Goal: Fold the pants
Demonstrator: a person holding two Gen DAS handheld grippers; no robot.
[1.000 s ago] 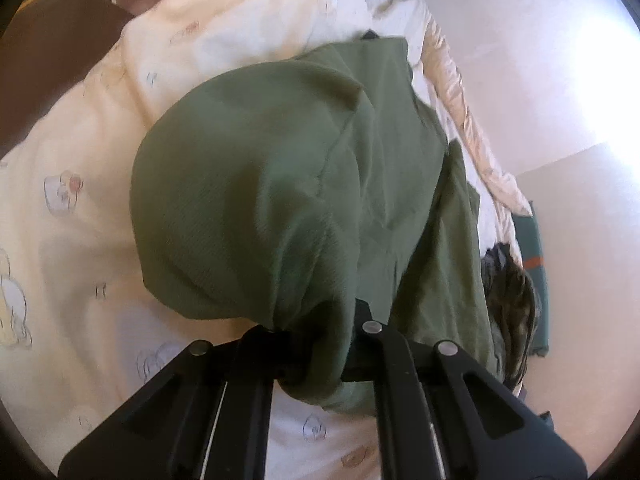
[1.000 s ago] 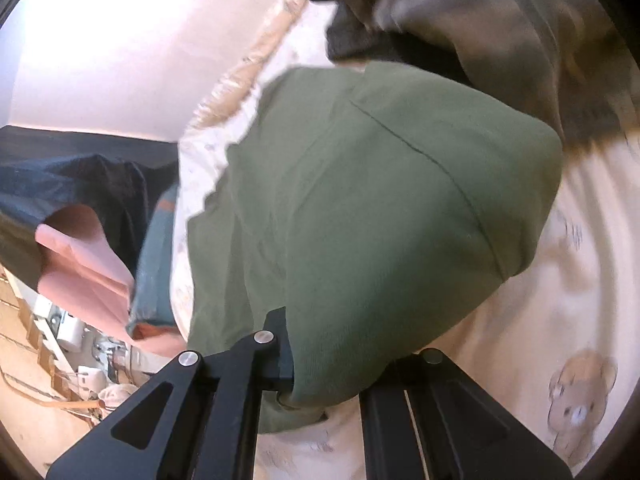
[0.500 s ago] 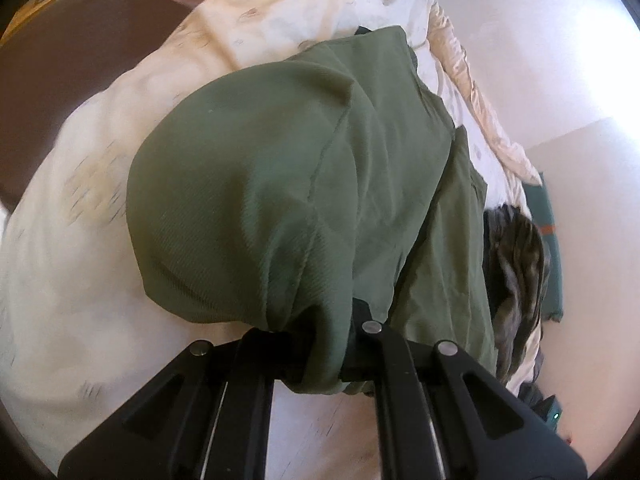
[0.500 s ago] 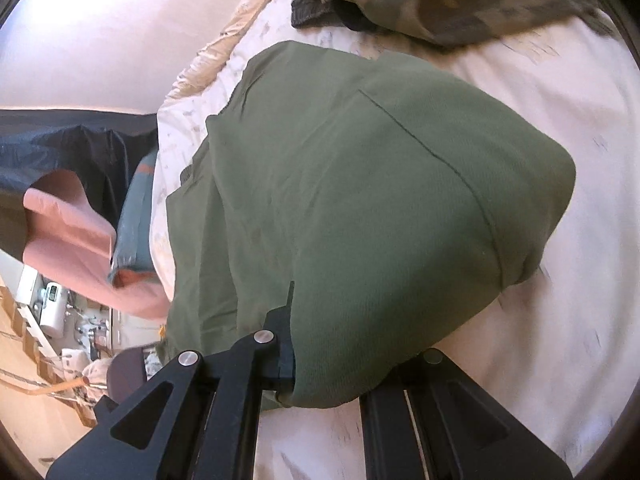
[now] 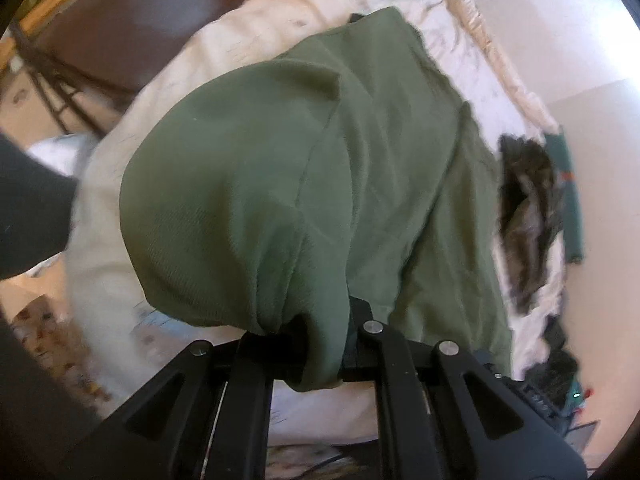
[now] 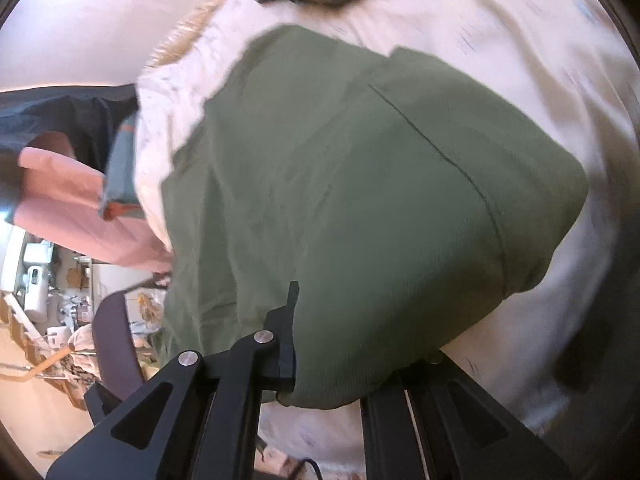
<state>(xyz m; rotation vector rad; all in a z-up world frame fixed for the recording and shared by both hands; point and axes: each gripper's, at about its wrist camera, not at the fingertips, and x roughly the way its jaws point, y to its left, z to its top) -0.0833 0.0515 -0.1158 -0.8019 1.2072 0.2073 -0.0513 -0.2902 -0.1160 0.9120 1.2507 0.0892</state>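
The green pants [image 5: 280, 180] bulge up from the cream bed cover [image 5: 224, 52], lifted in a fold at the near end. My left gripper [image 5: 324, 344] pinches a bunched edge of the cloth; its jaws are opening slightly, with the fabric still pressed between them. In the right wrist view the pants [image 6: 360, 180] drape over my right gripper [image 6: 344, 360], which clamps another part of the same edge. Its jaws are also easing open, and the right finger is hidden under the cloth. The far end of the pants lies flat on the bed cover [image 6: 520, 40].
A camouflage garment [image 5: 528, 208] lies on the bed beyond the pants, next to a teal item [image 5: 570, 200]. A brown chair [image 5: 140, 20] stands by the bed's far side. A dark sleeve [image 5: 28, 208] shows at left. Pink cloth [image 6: 68, 200] and room clutter sit past the bed edge.
Both grippers have drawn back and slightly up with the pants edge, pulling the fold toward the near side of the bed. The bed's edge and the floor now show.
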